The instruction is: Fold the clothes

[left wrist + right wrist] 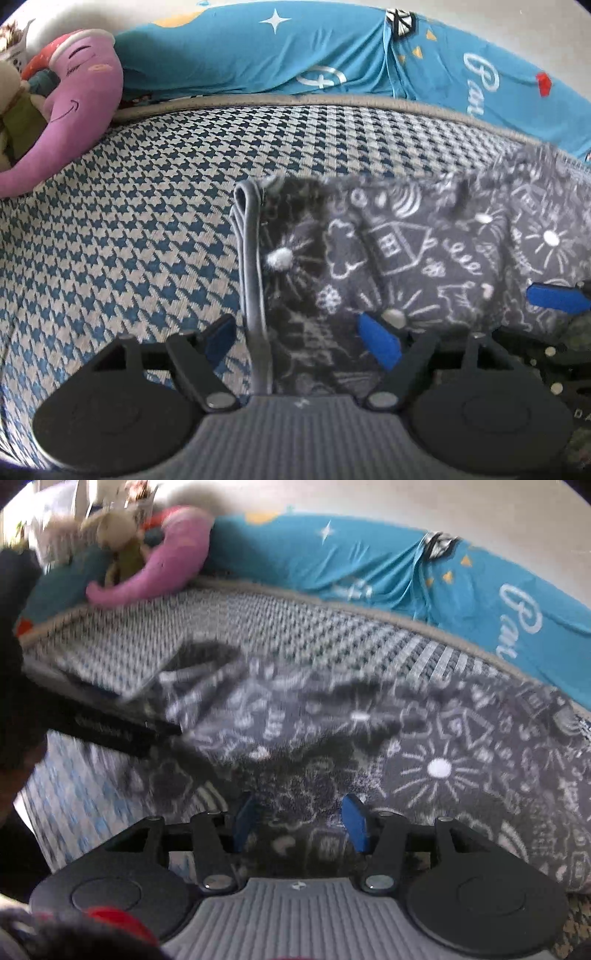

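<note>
While the dark grey garment (406, 258) lies spread over the houndstooth sofa seat (129, 221), both tongs sit low over it. Fabric looks soft and fleecy, w/ white chalk-style doodles: houses, suns, clouds. A lighter grey ribbed band (251, 258) runs down its left edge, doubled like a folded hem. Seat weave is coarse, blue-and-cream, w/ a beige piped edge along the back.

Left gripper (299, 338): blue pads wide apart, left pad over bare seat, right pad over the garment, ribbed band between them. Nothing clamped. Right gripper (301, 823): pads apart at a medium gap, garment under and between them; can't tell if cloth is caught, the right wrist view is motion-blurred. Its blue finger also shows at the right edge of the left wrist view.

Behind the seat: teal sheet (295, 55) w/ stars and white script, smooth and wrinkled. Back-left corner holds a pink plush (85, 110) w/ stitched smile, plus a beige stuffed toy (118, 539).

Open room: bare seat left of the garment, up to the plush. Garment reaches near the back piping on the right.
</note>
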{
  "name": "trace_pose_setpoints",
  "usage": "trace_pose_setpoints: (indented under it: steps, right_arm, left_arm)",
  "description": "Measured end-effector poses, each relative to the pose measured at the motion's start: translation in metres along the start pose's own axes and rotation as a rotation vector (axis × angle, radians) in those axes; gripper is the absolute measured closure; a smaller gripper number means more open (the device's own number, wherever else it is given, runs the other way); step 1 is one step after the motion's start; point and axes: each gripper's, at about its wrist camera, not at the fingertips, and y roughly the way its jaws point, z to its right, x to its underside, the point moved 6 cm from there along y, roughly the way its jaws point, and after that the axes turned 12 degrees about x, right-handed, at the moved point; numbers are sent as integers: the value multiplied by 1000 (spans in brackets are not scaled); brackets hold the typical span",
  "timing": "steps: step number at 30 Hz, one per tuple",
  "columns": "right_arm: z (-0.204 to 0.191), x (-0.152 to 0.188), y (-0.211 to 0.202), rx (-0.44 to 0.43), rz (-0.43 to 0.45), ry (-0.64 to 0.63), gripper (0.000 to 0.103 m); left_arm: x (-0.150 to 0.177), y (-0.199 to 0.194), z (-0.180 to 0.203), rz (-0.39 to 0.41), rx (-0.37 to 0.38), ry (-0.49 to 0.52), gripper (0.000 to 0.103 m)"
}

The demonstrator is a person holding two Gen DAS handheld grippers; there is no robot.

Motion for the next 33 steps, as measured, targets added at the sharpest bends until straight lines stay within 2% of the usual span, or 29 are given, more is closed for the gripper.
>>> trace_pose_setpoints:
  steps: [1, 5, 9, 11, 14, 20, 27, 33]
  right_arm:
    - [0, 0, 0, 0, 1, 0, 51]
    - [2, 0, 2, -7, -6, 17, 51]
    - [0, 1, 2, 12, -1, 9, 50]
    - [0, 1, 1, 13, 2, 14, 50]
    - [1, -1, -4, 8, 10, 15, 50]
    - [19, -9, -26, 5, 42, 76, 50]
    - [54, -9, -39, 47, 51, 208, 50]
    - [60, -2, -32, 80, 17, 221, 50]
  left_arm:
    - [2, 0, 0, 5, -12, 12, 14]
    - [6, -1, 0, 13, -20, 36, 13]
    - [6, -6, -4, 24, -11, 5, 12]
    - [4, -15, -3, 50, -14, 0, 16]
    - [1, -28, 1, 97, -28, 3, 16]
    - [0, -43, 4, 153, 2, -35, 16]
    - [6, -40, 13, 136, 11, -26, 16]
    - [11, -34, 22, 107, 9, -14, 15]
